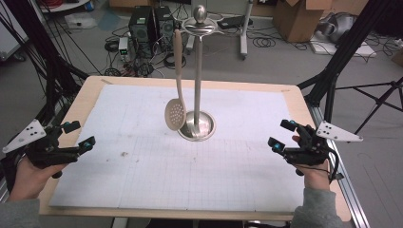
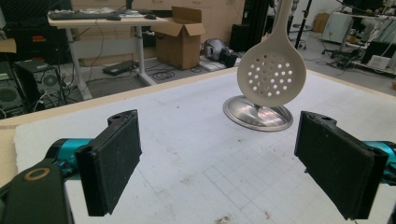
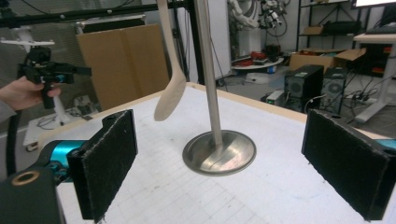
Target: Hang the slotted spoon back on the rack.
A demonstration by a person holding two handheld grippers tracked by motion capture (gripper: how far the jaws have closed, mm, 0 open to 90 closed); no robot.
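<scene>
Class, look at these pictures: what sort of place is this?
Probably a robotics lab or workshop: computer towers and loose cables on the floor, cardboard boxes, and a gridded test table.

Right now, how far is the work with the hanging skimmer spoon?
Nothing looks done yet: the skimmer spoon hangs from the top of the metal stand, its bowl above the mat. Nothing is in hand: the left tongs and right tongs are open and empty at the table sides, far from it. Reaching and gripping the spoon are left.
</scene>
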